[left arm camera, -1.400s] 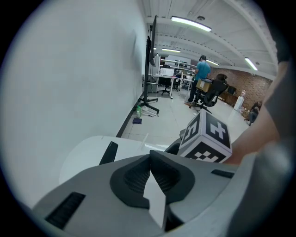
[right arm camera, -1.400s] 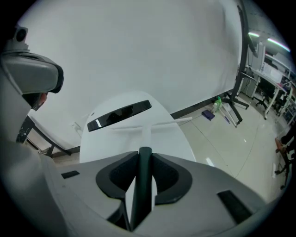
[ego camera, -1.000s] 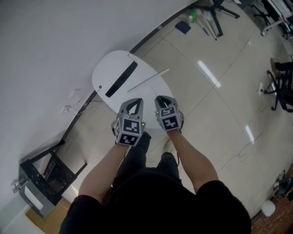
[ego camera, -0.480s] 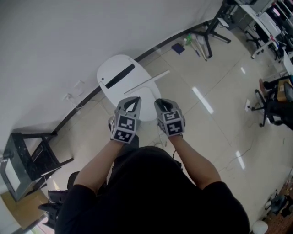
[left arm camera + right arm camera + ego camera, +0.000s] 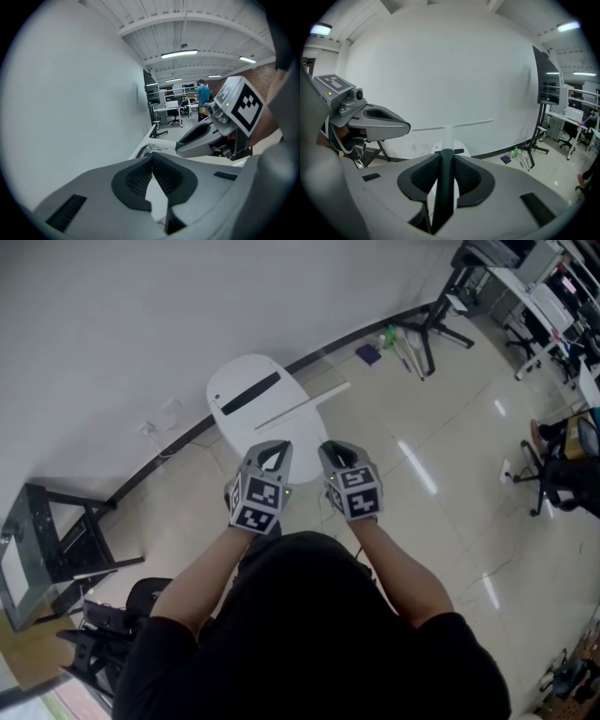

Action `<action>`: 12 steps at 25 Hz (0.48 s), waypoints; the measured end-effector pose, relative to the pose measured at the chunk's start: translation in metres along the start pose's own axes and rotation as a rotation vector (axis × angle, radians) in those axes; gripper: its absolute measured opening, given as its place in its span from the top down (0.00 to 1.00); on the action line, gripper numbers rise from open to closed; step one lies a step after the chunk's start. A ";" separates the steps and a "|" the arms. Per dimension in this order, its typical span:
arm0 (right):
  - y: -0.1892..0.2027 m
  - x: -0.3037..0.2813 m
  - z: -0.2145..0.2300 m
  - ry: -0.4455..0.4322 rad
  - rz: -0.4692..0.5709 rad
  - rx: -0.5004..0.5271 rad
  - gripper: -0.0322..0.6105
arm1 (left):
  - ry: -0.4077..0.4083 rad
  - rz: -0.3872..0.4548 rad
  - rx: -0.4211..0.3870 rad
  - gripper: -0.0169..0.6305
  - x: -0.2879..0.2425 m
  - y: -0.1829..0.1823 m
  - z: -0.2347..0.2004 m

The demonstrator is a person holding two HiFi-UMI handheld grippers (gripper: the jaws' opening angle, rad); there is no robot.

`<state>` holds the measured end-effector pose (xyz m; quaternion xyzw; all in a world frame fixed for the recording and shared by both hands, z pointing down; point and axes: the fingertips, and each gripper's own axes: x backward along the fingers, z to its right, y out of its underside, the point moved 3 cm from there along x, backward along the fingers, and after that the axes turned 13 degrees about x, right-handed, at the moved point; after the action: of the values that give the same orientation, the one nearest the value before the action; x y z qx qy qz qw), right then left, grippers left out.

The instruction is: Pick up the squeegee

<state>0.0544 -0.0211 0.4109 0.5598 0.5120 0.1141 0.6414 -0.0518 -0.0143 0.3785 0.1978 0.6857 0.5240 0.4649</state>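
My right gripper [image 5: 330, 446] [image 5: 446, 152] is shut on the squeegee's dark handle [image 5: 443, 187]. Its white shaft runs forward to a thin pale blade [image 5: 452, 125], which in the head view is a slim white line [image 5: 302, 405] above the white oval table [image 5: 234, 381]. The left gripper [image 5: 273, 446] [image 5: 151, 157] hangs beside it at the same height, its pads meeting at the tips with nothing between them. Each gripper shows in the other's view: the right gripper [image 5: 206, 136] and the left gripper [image 5: 379, 123].
A long black bar [image 5: 247, 393] lies on the table by the white wall. A black metal stand [image 5: 47, 540] is on the floor at the left. A tripod [image 5: 441, 306], a green bottle [image 5: 388, 334] and office chairs [image 5: 562, 456] stand farther right.
The head view has swung, so table and floor sit differently in the frame. Both grippers stay side by side, the right one still shut on the squeegee.
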 end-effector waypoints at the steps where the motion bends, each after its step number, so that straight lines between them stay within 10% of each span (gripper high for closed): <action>1: 0.000 0.001 0.000 0.001 0.005 0.003 0.79 | -0.001 0.000 -0.004 0.96 0.001 0.001 0.001; 12: -0.007 0.005 0.002 0.003 0.019 0.010 0.79 | -0.011 0.000 -0.013 0.97 -0.002 -0.002 0.002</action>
<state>0.0549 -0.0211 0.4025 0.5675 0.5082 0.1182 0.6369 -0.0490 -0.0150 0.3778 0.1977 0.6796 0.5275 0.4699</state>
